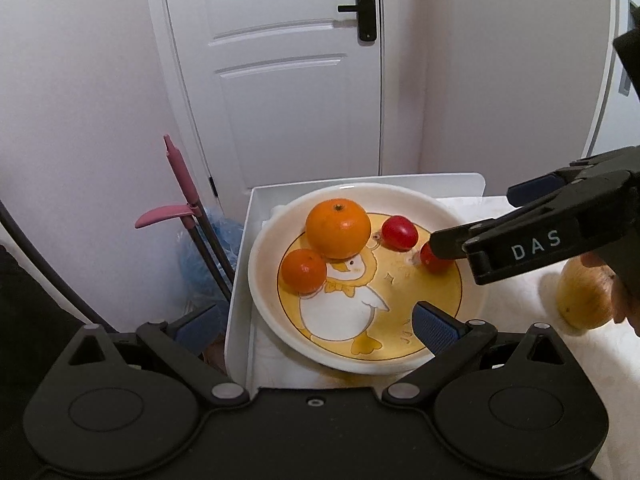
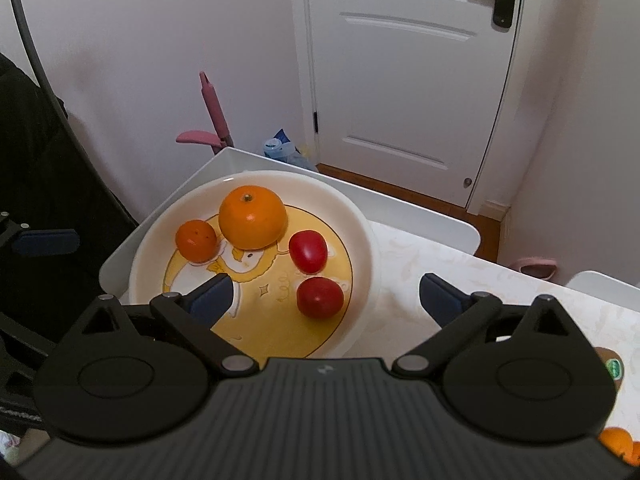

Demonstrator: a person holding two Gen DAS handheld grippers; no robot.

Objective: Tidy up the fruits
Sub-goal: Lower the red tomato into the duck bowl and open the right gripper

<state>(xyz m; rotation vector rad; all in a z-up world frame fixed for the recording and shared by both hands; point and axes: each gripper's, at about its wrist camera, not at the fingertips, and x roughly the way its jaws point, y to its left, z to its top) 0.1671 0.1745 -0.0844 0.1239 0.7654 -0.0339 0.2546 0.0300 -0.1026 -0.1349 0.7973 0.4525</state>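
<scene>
A white bowl with a yellow duck picture (image 1: 264, 280) (image 2: 360, 224) holds a large orange (image 1: 338, 228) (image 2: 253, 222), a small orange (image 1: 303, 271) (image 2: 196, 240) and two red tomatoes (image 1: 400, 233) (image 2: 308, 251), (image 2: 320, 297). My left gripper (image 1: 316, 320) is open and empty over the bowl's near side. My right gripper (image 2: 324, 298) is open and empty, its fingers either side of the nearer tomato (image 1: 434, 260). It enters the left wrist view from the right (image 1: 472, 228).
The bowl sits in a white tray (image 1: 240, 300) (image 2: 420, 208) at the table's left end. A yellowish fruit (image 1: 584, 296) lies on the tablecloth to the right; another orange (image 2: 620, 444) shows at the right wrist view's lower right. A pink-handled broom (image 1: 180, 184) and a door stand behind.
</scene>
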